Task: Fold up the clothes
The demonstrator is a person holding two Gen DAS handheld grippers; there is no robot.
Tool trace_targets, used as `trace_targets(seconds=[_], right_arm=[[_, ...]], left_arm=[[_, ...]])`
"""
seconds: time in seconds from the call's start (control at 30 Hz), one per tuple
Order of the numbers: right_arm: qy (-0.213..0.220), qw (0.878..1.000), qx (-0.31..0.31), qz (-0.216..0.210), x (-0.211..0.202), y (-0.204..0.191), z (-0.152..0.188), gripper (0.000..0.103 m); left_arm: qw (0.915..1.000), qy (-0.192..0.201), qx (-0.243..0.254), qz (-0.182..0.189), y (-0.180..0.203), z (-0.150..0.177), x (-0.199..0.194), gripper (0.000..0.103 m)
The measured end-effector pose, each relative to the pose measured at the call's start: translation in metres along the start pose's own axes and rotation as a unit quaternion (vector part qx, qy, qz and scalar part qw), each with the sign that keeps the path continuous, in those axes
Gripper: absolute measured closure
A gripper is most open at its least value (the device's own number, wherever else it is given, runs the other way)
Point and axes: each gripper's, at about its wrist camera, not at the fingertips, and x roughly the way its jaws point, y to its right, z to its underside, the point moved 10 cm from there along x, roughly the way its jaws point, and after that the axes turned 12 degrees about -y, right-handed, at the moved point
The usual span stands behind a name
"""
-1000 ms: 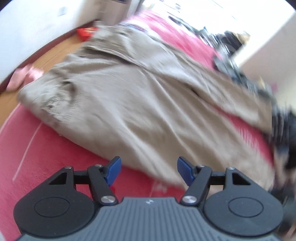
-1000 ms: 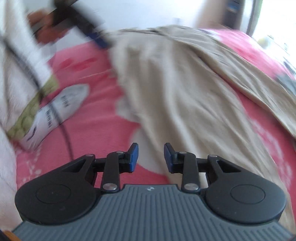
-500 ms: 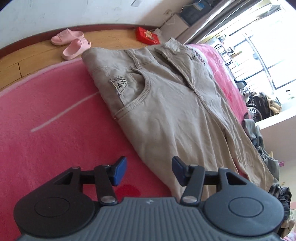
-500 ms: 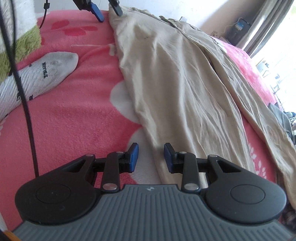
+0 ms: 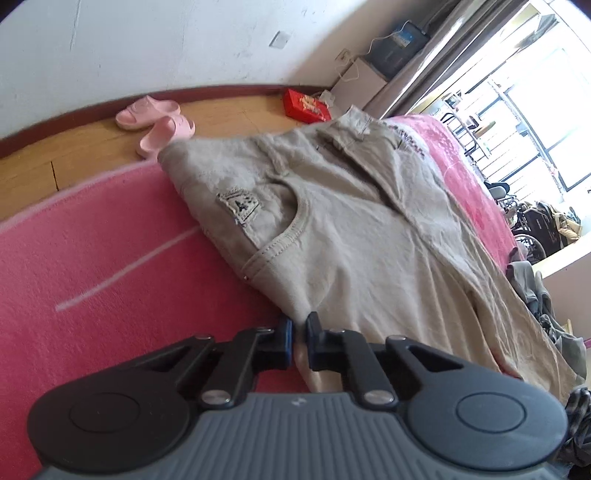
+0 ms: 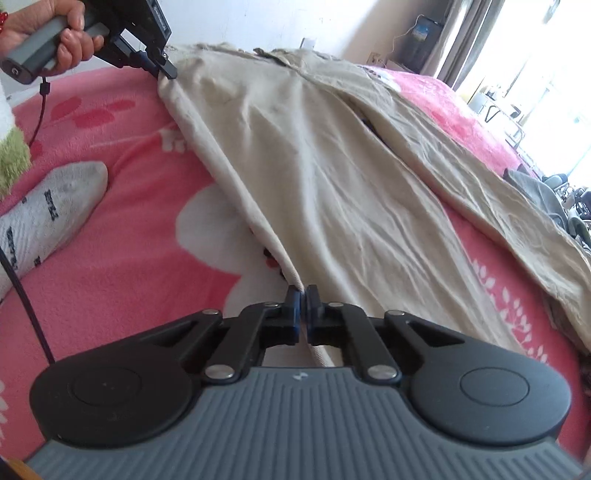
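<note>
**Both grippers pinching the near edge of the trousers**

A pair of beige cotton trousers [image 5: 354, 236] is lying spread lengthwise across a pink fleece blanket [image 5: 110, 258] on the bed, waistband toward the far wall and legs running back toward the right.

The left gripper [image 5: 300, 332] is clamping the near side edge of the trousers just below the curved hip pocket, its blue-padded fingers [image 5: 285, 334] pressing together on a fold of the fabric. In the right wrist view that same gripper is showing at the top left, held in a hand [image 6: 55, 33] and biting the cloth edge.

The right gripper [image 6: 302, 299] is clenching the same edge farther down the leg, fabric rising in a taut ridge between its tips.

A grey patterned sock [image 6: 48, 218] is lying on the blanket to the left of the trousers, apart from them. Two pink rubber slippers [image 5: 155, 122] and a red box [image 5: 306, 105] are sitting on the wooden floor [image 5: 74, 155] beyond the bed.
</note>
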Motion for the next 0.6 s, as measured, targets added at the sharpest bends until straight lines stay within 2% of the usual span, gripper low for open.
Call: trace_targets(seconds=[0.13, 0.27, 0.3, 0.33, 0.43, 0.47, 0.5, 0.53, 0.6], right_arm=[[-0.007, 0.998, 0.011, -0.061, -0.008, -0.007, -0.001, 0.102], [-0.051, 0.993, 0.008, -0.105, 0.01, -0.021, 0.013, 0.101], [-0.069, 0.991, 0.011, -0.116, 0.018, -0.023, 0.018, 0.101], [-0.069, 0.99, 0.028, -0.122, 0.02, -0.022, 0.018, 0.1], [-0.068, 0.985, 0.077, -0.141, 0.018, -0.015, 0.017, 0.097], [-0.065, 0.982, 0.093, -0.149, 0.016, -0.014, 0.017, 0.094], [-0.063, 0.979, 0.112, -0.158, 0.014, -0.012, 0.018, 0.09], [-0.06, 0.975, 0.133, -0.166, 0.011, -0.011, 0.02, 0.088], [-0.049, 0.967, 0.17, -0.182, 0.003, -0.008, 0.021, 0.076]], left_arm=[[0.9997, 0.013, 0.019, -0.006, 0.006, -0.005, -0.022, 0.096], [0.9964, -0.019, 0.063, -0.054, -0.002, 0.005, 0.002, 0.096], [0.9952, -0.016, 0.075, -0.061, -0.004, 0.008, 0.008, 0.094], [0.9938, -0.014, 0.087, -0.068, -0.006, 0.011, 0.014, 0.093], [0.9933, 0.0, 0.101, -0.057, -0.007, 0.014, 0.006, 0.082], [0.9928, 0.002, 0.105, -0.056, -0.007, 0.014, 0.003, 0.073], [0.9921, 0.003, 0.11, -0.06, -0.007, 0.014, 0.0, 0.065], [0.9912, 0.005, 0.115, -0.064, -0.008, 0.014, -0.004, 0.063], [0.9878, 0.025, 0.134, -0.076, -0.006, 0.011, -0.014, 0.057]])
